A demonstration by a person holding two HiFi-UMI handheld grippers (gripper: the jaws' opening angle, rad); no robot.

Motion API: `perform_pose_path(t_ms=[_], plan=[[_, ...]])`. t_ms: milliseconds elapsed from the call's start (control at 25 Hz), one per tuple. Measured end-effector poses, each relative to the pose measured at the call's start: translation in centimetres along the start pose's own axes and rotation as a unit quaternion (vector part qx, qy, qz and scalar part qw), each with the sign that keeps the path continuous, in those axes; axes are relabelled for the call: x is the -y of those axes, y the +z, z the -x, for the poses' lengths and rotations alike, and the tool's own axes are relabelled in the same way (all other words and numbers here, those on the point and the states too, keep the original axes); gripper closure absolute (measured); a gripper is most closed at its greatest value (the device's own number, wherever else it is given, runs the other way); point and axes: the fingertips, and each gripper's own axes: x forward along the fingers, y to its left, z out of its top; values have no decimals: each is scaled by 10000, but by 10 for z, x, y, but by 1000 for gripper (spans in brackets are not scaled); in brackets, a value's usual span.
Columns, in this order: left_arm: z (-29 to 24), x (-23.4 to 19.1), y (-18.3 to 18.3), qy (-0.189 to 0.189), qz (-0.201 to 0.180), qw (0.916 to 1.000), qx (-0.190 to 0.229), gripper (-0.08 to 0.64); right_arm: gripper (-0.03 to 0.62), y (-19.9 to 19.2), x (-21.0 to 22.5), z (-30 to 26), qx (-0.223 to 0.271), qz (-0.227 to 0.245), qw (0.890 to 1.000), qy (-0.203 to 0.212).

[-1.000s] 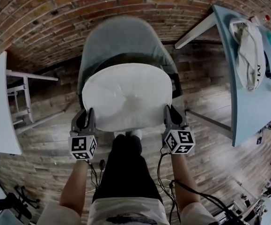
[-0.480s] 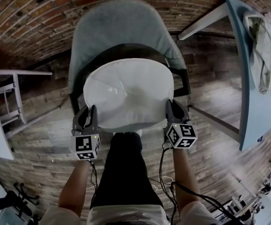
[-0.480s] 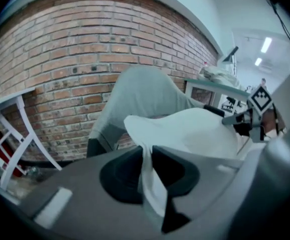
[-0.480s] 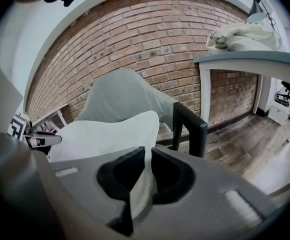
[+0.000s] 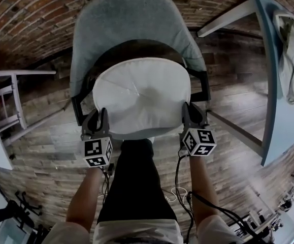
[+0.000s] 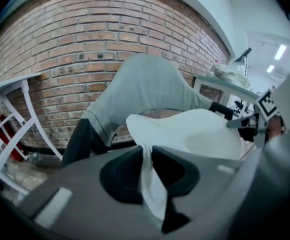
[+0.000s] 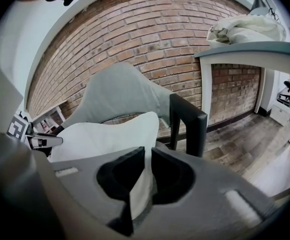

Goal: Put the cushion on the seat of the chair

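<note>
Cushion [image 5: 141, 95] has dropped over the last second; in the head view it was floating in front of the backrest, and now it sits low inside the grey armchair [image 5: 131, 19], framed by the black armrests [image 5: 203, 85]. Both hands came down together, so it stays level.

Left gripper [image 5: 97, 122] is clamped on the near-left edge; its own view shows white fabric pinched between the pads [image 6: 157, 164]. Right gripper [image 5: 190, 115] is the same on the near-right edge, with a fold of cushion squeezed in the jaws.

Read: final lowering, nearly done. The cushion is over the seat [image 5: 136, 50], but I can't tell whether it is bearing on it yet; the front edge looks proud of the seat front towards the person's legs, so it probably needs a small push towards the backrest before release.
</note>
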Motion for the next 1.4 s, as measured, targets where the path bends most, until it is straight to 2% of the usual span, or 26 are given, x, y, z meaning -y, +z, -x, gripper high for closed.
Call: perform_pose_path(t_ms=[480, 840, 1400], plan=[[-22, -1, -37, 119, 236, 9991, -324, 509, 554, -25, 4, -18, -186, 14, 9998, 6], [-39, -11, -58, 245, 371, 9976, -538, 508, 554, -34, 13, -32, -230, 55, 9996, -140], [-47, -21, -83, 724, 456, 9923, -901, 509, 550, -51, 28, -52, -448, 126, 9986, -251]])
